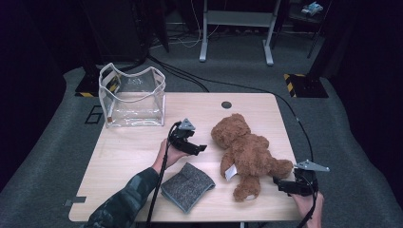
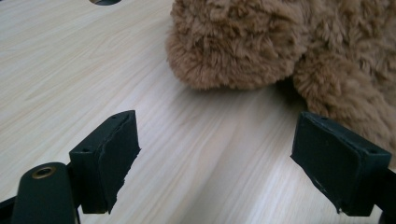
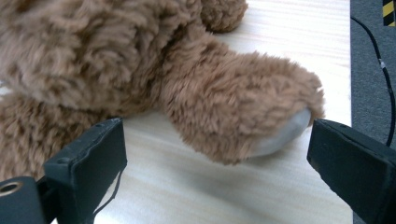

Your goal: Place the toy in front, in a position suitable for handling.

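A brown teddy bear (image 1: 244,152) lies on its back on the wooden table (image 1: 138,142), head toward the far side. My left gripper (image 1: 200,148) hovers just left of the bear's head (image 2: 233,42); its jaws stand open over bare wood (image 2: 219,149). At the table's front right corner, my right gripper (image 1: 281,184) points at the bear's leg. In the right gripper view the foot (image 3: 243,107) with its grey sole sits just ahead of and between the open jaws (image 3: 215,154), and neither pad touches it.
A folded grey cloth (image 1: 187,186) lies near the front edge, below my left hand. A clear plastic bag (image 1: 133,97) stands open at the table's back left corner. A round hole (image 1: 226,104) marks the far edge. Cables run across the floor behind.
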The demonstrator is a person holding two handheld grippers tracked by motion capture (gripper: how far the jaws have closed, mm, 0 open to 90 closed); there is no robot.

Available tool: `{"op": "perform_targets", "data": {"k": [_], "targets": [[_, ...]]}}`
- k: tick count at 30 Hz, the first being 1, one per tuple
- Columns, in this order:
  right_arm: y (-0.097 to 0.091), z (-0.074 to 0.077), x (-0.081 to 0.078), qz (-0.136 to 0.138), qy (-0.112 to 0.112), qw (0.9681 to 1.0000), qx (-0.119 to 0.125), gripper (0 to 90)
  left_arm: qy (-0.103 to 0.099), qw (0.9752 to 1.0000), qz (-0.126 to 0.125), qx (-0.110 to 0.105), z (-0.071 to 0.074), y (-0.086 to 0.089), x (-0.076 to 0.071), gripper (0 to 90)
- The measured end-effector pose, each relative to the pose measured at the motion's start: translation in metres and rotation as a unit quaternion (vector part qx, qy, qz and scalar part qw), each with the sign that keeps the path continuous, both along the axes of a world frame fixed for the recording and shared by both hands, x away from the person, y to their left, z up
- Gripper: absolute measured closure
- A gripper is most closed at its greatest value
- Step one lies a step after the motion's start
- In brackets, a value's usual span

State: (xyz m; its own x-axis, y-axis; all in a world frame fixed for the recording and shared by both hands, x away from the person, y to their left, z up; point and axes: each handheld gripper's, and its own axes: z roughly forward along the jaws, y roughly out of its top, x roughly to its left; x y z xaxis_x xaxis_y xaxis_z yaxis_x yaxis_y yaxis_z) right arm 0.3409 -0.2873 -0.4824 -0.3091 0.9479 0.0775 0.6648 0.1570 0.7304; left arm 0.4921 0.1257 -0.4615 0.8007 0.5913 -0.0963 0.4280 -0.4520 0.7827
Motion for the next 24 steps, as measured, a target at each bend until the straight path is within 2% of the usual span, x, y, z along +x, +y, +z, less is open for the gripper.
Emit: {"op": "perform_targets", "data": {"k": [1, 4, 6, 9, 12, 14, 18, 20, 21, 24], "targets": [[0.0, 0.001, 0.002, 0.0, 0.002, 1.0, 0.001, 4.4, -0.005, 1.0, -0.002, -0.001, 0.0, -0.002, 0.003, 15.3], [0.0, 0.002, 0.007, 0.002, 0.0, 1.0, -0.002, 4.6, 0.004, 1.0, -0.003, -0.004, -0.001, -0.009, 0.012, 15.3], [0.001, 0.003, 0.01, 0.001, 0.002, 1.0, -0.005, 4.6, -0.005, 0.9999, -0.011, -0.004, -0.001, -0.014, 0.015, 15.3], [0.002, 0.003, 0.013, -0.001, 0.006, 1.0, -0.003, 4.6, -0.005, 0.9998, -0.018, 0.002, -0.001, -0.023, 0.019, 15.1], [0.002, 0.003, 0.016, 0.001, 0.006, 1.0, -0.005, 4.7, -0.009, 0.9997, -0.02, -0.006, -0.001, -0.03, 0.025, 15.1], [0.003, 0.002, 0.018, 0.0, 0.008, 1.0, -0.002, 4.9, -0.009, 0.9995, -0.032, 0.003, -0.002, -0.036, 0.028, 14.7], [0.004, 0.001, 0.022, 0.006, 0.01, 0.9999, -0.006, 5.0, -0.009, 0.9991, -0.042, -0.004, -0.001, -0.045, 0.034, 12.9], [0.005, 0.001, 0.024, 0.004, 0.011, 0.9999, -0.006, 5.1, -0.022, 0.9985, -0.05, -0.001, 0.0, -0.049, 0.036, 13.5], [0.005, 0.001, 0.025, 0.007, 0.011, 0.9999, -0.007, 5.3, -0.016, 0.9984, -0.054, 0.004, 0.0, -0.053, 0.037, 13.6], [0.007, 0.0, 0.028, 0.005, 0.014, 0.9998, -0.008, 5.4, -0.017, 0.9981, -0.058, 0.007, 0.0, -0.061, 0.039, 14.9]]}}
